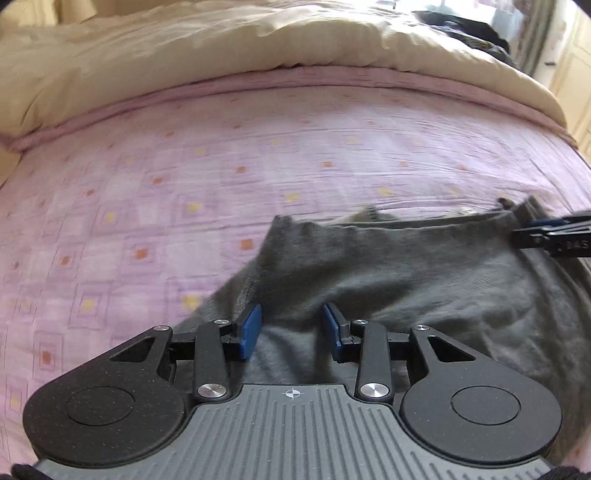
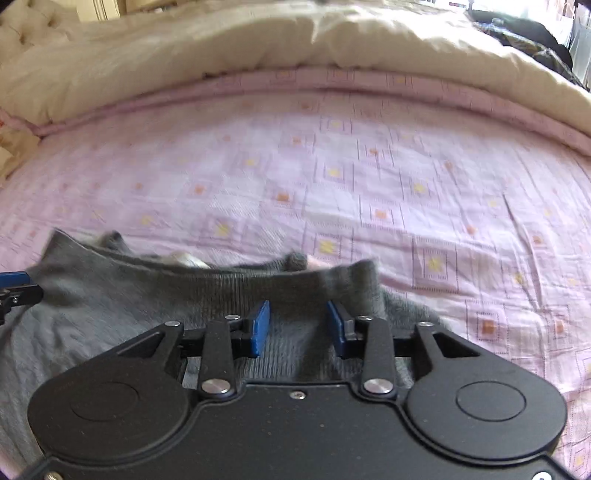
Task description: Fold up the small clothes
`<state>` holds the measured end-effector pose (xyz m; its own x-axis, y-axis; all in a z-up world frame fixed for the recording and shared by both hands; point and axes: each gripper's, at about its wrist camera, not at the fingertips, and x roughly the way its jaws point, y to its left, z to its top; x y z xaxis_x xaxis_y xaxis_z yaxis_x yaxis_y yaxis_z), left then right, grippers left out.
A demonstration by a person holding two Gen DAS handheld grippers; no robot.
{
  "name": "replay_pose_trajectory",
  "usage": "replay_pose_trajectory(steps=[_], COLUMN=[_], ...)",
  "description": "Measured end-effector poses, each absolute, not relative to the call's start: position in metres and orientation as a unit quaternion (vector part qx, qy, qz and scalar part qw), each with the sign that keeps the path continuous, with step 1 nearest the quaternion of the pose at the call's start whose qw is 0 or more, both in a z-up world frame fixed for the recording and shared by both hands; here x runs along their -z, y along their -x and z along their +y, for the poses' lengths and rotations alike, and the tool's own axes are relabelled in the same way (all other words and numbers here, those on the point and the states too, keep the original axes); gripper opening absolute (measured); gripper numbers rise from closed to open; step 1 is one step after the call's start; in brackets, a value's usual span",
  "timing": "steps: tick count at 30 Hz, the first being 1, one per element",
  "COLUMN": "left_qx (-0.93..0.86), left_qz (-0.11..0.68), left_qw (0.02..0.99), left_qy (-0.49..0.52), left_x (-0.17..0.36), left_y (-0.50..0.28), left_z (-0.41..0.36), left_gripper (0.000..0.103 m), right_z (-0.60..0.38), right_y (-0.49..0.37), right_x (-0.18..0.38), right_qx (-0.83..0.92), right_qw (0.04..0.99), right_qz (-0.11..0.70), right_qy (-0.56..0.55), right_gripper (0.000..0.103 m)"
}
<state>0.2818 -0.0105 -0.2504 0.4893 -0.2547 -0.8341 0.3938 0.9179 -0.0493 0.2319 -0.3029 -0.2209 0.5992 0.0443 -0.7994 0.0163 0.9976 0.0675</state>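
Note:
A small grey knitted garment (image 1: pixel 388 273) lies on the pink patterned bedsheet (image 1: pixel 221 177), its ribbed edge facing away. My left gripper (image 1: pixel 291 328) is open, its blue pads either side of a raised grey fold near the garment's left side. My right gripper (image 2: pixel 297 326) is open over the ribbed edge of the garment (image 2: pixel 147 306) near its right corner. The right gripper's fingers (image 1: pixel 550 236) show at the right edge of the left wrist view, at the garment's corner. The left gripper's fingertips (image 2: pixel 16 286) show at the left edge of the right wrist view.
A cream duvet (image 1: pixel 184 55) is bunched along the far side of the bed. Dark clothes (image 2: pixel 524 33) lie at the far right near a bright window. The pink sheet (image 2: pixel 369 177) stretches beyond the garment.

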Motion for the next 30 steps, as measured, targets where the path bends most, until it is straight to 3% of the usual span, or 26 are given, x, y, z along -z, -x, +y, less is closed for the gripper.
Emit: replay_pose_trajectory(steps=[7, 14, 20, 24, 30], left_qx=[0.173, 0.223, 0.187, 0.185, 0.191], left_qz=[0.426, 0.428, 0.460, 0.469, 0.471], left_qw=[0.885, 0.874, 0.867, 0.862, 0.860], left_qy=[-0.072, -0.051, -0.049, -0.054, -0.054], left_x=[0.217, 0.215, 0.244, 0.244, 0.245], left_y=[-0.260, -0.218, -0.215, -0.222, -0.223], left_z=[-0.002, -0.015, -0.001, -0.005, -0.005], left_gripper=[0.036, 0.040, 0.043, 0.047, 0.050], right_z=[-0.239, -0.186, -0.203, -0.219, -0.254], right_y=[-0.196, -0.206, -0.230, -0.202, -0.149], right_x=[0.200, 0.242, 0.231, 0.214, 0.231], right_qx=[-0.124, -0.157, -0.118, -0.113, -0.041], right_qw=[0.905, 0.866, 0.874, 0.887, 0.875], right_qz=[0.406, 0.468, 0.471, 0.448, 0.481], right_qy=[0.002, 0.077, 0.020, -0.004, 0.030], right_gripper=[0.047, 0.047, 0.057, 0.060, 0.070])
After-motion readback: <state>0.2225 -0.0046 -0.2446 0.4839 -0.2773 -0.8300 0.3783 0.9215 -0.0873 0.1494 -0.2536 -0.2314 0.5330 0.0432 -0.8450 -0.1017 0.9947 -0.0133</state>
